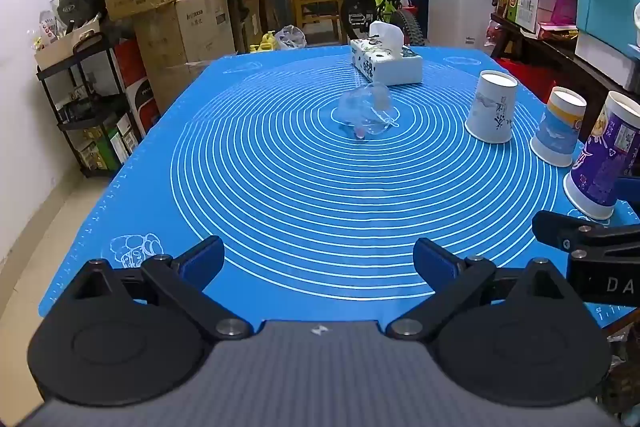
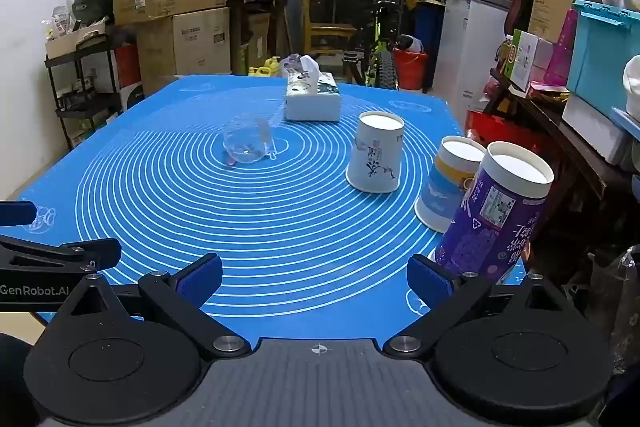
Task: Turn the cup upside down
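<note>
Cup, clear plastic (image 1: 366, 111) (image 2: 247, 143), at centre of blue ringed mat (image 1: 320, 211) (image 2: 200, 195) on counter, just near of tissue box (image 1: 386, 65) (image 2: 313, 98). Orientation unclear through transparency. Three paper cups (image 1: 494, 107) (image 2: 376, 153) inverted along right mat edge. Left claw (image 1: 318, 261) spread, nothing held. Right claw (image 2: 316, 277) spread, nothing held, purple cup (image 2: 496, 215) just beside its right finger. Broad bare mat between claws and cup.

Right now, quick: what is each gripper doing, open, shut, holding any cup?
Left gripper: open, holding nothing, above the blue mat.
Right gripper: open, empty, purple paper cup just beside its right finger.
</note>
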A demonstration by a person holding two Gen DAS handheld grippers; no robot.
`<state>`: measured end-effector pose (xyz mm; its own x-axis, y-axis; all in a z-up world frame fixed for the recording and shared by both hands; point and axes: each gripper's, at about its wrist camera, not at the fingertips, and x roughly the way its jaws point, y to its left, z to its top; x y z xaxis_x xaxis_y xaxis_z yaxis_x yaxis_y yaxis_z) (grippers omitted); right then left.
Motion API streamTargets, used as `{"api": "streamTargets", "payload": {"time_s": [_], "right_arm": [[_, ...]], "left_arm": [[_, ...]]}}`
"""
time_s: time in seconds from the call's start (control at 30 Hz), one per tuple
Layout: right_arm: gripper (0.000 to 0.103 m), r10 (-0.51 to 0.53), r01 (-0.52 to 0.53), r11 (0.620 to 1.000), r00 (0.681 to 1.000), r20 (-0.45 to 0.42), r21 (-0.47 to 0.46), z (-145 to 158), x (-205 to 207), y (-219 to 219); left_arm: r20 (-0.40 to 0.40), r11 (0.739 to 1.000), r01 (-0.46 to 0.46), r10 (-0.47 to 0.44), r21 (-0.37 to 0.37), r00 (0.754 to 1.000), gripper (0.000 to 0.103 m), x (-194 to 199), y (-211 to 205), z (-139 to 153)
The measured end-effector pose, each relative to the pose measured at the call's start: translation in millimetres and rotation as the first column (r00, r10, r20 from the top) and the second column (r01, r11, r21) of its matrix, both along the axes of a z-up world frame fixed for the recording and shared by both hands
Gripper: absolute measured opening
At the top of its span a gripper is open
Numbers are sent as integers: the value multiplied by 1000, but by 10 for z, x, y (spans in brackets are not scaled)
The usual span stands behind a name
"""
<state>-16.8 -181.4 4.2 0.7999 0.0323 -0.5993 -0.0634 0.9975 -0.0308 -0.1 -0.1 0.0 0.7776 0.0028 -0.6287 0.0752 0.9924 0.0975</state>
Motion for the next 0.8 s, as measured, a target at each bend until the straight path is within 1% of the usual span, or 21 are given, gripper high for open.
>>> {"api": "streamTargets", "payload": {"time_s": [0.07,0.23,0.3,0.57,0.8], "right_arm": [[98,-1,1,1000,1000,-3,8,7,1,-13],[99,-3,3,1000,1000,-3,-13,7,9,-8],[98,-4,4,1000,1000,-3,-14,-28,-3,23],[98,3,-3,1000,1000,2,-17,6,-12,9],[98,9,-10,1000,1000,-9,-12,-5,-21,0]], "left_arm": [[-4,1000,-1,1,-1,1000,100,1,0,0],[-6,1000,-1,1,0,1000,100,6,2,-6],[-12,1000,-2,2,1,1000,100,13,6,-17],[-18,1000,-3,3,-8,1000,100,10,45,-29],[-25,1000,5,-5,3,1000,100,10,10,-43]]}}
